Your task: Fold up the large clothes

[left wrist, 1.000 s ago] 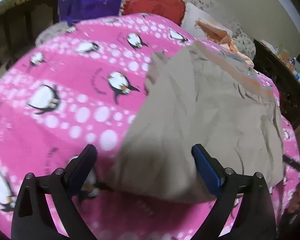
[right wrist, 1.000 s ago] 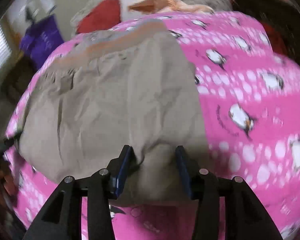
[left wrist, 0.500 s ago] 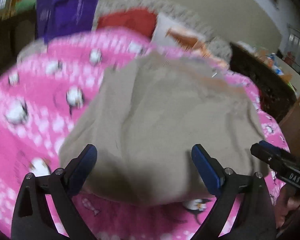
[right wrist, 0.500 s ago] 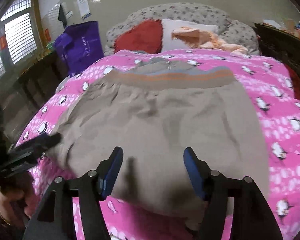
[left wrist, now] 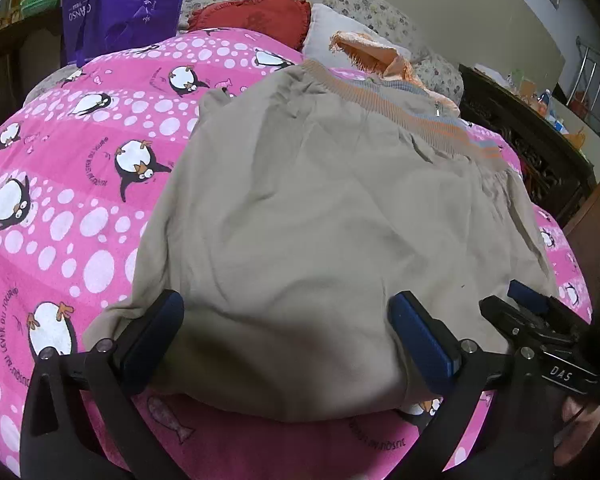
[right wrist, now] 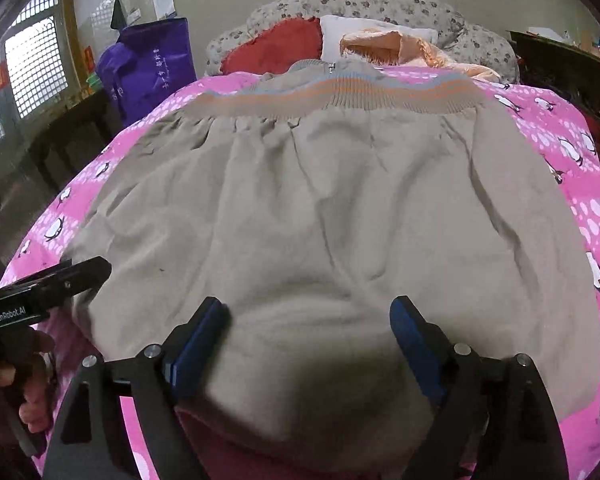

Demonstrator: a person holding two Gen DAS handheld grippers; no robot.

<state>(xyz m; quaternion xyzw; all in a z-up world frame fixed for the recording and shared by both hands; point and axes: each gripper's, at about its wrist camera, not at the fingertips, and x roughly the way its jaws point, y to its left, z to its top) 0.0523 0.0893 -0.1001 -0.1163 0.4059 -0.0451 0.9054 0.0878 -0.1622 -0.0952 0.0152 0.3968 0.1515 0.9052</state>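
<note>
A large beige garment (left wrist: 332,208) with an orange and grey striped waistband (right wrist: 340,94) lies folded and flat on the pink penguin bedspread (left wrist: 60,184). It also fills the right wrist view (right wrist: 332,216). My left gripper (left wrist: 286,336) is open above the garment's near folded edge, holding nothing. My right gripper (right wrist: 310,340) is open over the same near edge, also empty. The right gripper's body shows at the right of the left wrist view (left wrist: 540,332). The left gripper's body shows at the left of the right wrist view (right wrist: 48,292).
A red pillow (left wrist: 256,20), a white pillow and an orange cloth (left wrist: 372,54) lie at the head of the bed. A purple bag (right wrist: 152,64) stands at the left. Dark wooden furniture (left wrist: 532,136) runs along the right side.
My right gripper let go of the garment's edge and opened wide. Both grippers drew back toward the near edge, and the garment now lies settled on the bed.
</note>
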